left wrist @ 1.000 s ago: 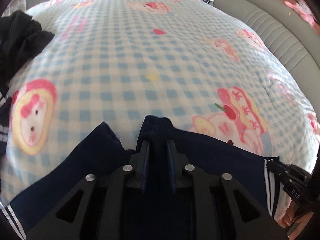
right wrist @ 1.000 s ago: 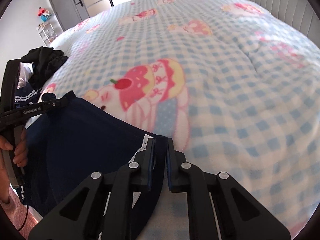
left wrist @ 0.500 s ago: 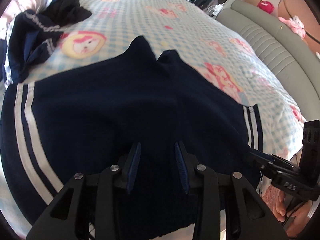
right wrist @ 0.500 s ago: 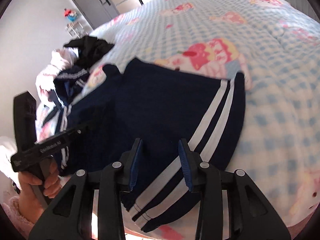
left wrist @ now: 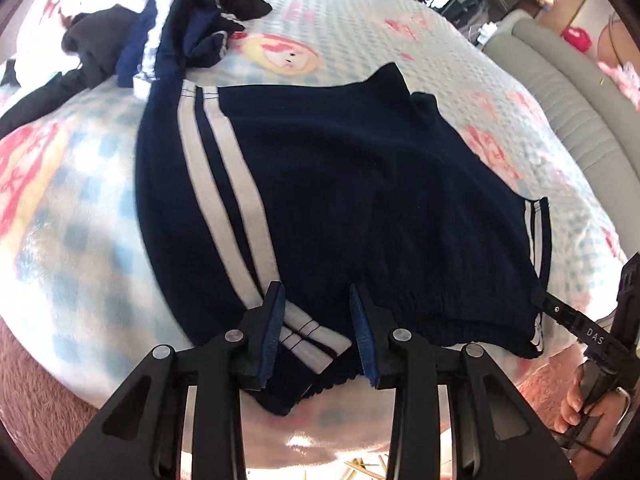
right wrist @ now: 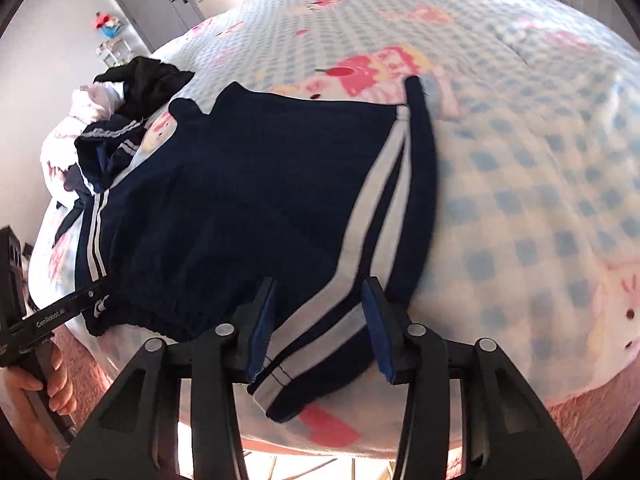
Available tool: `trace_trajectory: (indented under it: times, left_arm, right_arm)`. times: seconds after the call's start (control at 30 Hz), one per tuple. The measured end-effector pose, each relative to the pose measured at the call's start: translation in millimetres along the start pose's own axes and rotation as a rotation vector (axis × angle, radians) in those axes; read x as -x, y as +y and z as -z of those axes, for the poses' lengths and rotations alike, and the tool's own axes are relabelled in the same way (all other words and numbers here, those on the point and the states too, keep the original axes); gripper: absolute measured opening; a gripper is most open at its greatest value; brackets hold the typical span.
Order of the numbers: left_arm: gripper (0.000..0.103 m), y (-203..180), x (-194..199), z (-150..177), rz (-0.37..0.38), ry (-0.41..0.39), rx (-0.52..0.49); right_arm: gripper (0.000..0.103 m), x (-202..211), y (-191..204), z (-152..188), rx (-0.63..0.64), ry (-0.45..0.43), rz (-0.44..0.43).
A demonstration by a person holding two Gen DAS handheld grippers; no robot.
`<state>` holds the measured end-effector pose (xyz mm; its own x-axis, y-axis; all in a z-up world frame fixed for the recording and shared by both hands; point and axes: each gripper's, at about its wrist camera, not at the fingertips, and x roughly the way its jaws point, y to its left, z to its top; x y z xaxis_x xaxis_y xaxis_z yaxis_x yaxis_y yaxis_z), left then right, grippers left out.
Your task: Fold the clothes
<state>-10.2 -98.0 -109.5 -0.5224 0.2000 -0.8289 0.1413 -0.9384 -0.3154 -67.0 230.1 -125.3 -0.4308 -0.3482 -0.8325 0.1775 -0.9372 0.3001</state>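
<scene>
A bed is covered by a blanket (left wrist: 360, 36) checked in blue and white and printed with pink cartoon figures. Navy shorts (left wrist: 340, 184) with white side stripes are spread flat on the blanket near its front edge. Beyond the shorts, to the left, a heap of dark clothes (left wrist: 168, 32) is piled.

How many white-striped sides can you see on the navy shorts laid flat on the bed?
2. One pair of white stripes runs down the shorts' left side, the other stripes edge the right side. The back is hidden.
</scene>
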Motion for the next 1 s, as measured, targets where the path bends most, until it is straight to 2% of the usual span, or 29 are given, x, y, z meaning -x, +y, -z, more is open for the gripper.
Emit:
trace_trajectory:
  times: [0.03, 0.13, 0.17, 0.2, 0.3, 0.37, 0.4, 0.5, 0.57, 0.6, 0.63, 0.7, 0.77, 0.87, 0.9, 0.97, 1.0]
  left_arm:
    - [0.034, 3.7, 7.0, 2.2, 0.015, -0.021, 0.014]
    - [0.034, 6.9, 18.7, 6.5, 0.151, -0.086, 0.093]
    - [0.034, 1.0, 18.0, 7.3, 0.183, -0.083, 0.082]
    - [0.035, -7.1, 16.0, 7.6, 0.170, -0.075, 0.045]
    - [0.035, -20.6, 0.9, 13.9, 0.032, 0.009, -0.054]
    - [0.034, -13.3, -7.7, 19.0, 0.023, 0.083, -0.011]
    - [0.034, -17.1, -5.3, 20.1, 0.038, 0.082, -0.020]
    - [0.037, -49.8, 12.1, 19.5, 0.015, -0.027, -0.172]
    - [0.045, -68.9, 11.4, 17.8, -0.006, -0.051, -0.274]
    - [0.058, -76.6, 3.8, 18.5, -0.036, -0.025, -0.325]
    - [0.063, -81.1, -7.4, 20.6, -0.076, 0.015, -0.368]
    - [0.063, -89.3, -28.3, 24.9, -0.149, 0.084, -0.450]
    - [0.063, -90.3, -34.3, 29.4, -0.164, 0.056, -0.472]
    - [0.037, -84.3, -29.8, 25.9, -0.133, 0.004, -0.408]
    - [0.017, -83.0, -25.4, 22.8, -0.104, -0.007, -0.399]
    - [0.009, -84.3, -14.4, 24.2, -0.070, -0.029, -0.395]
    - [0.008, -86.2, -8.2, 27.6, -0.061, -0.040, -0.398]
  right_arm:
    - [0.047, 5.2, -3.9, 1.2, -0.029, -0.018, -0.009]
    - [0.054, 13.9, 17.5, 3.4, 0.024, -0.075, -0.045]
    - [0.055, 15.7, 25.7, 4.2, 0.048, -0.088, -0.056]
    - [0.055, 13.2, 37.0, 5.4, 0.095, -0.082, -0.064]
    - [0.055, -1.1, 58.8, 11.0, 0.180, -0.025, -0.047]
    - [0.057, -16.7, 67.5, 16.9, 0.199, 0.048, 0.039]
    - [0.057, -22.1, 72.2, 19.4, 0.208, 0.072, 0.070]
    - [0.066, -13.2, 90.2, 21.9, 0.231, 0.009, 0.038]
    - [0.066, -8.0, 102.2, 21.8, 0.269, -0.028, 0.020]
    - [0.066, -6.4, 106.7, 21.0, 0.293, -0.037, 0.012]
    - [0.066, -5.9, 109.3, 20.1, 0.315, -0.041, 0.003]
    - [0.066, -9.9, 113.8, 21.5, 0.337, -0.030, 0.008]
    - [0.066, -18.9, 114.6, 22.8, 0.336, 0.005, 0.009]
    - [0.066, -24.4, 104.7, 26.3, 0.284, 0.037, -0.005]
    - [0.066, -24.3, 104.1, 26.6, 0.268, 0.037, -0.013]
    - [0.066, -20.9, 100.4, 27.4, 0.233, 0.035, -0.028]
    - [0.066, -20.8, 101.7, 24.3, 0.208, 0.036, -0.032]
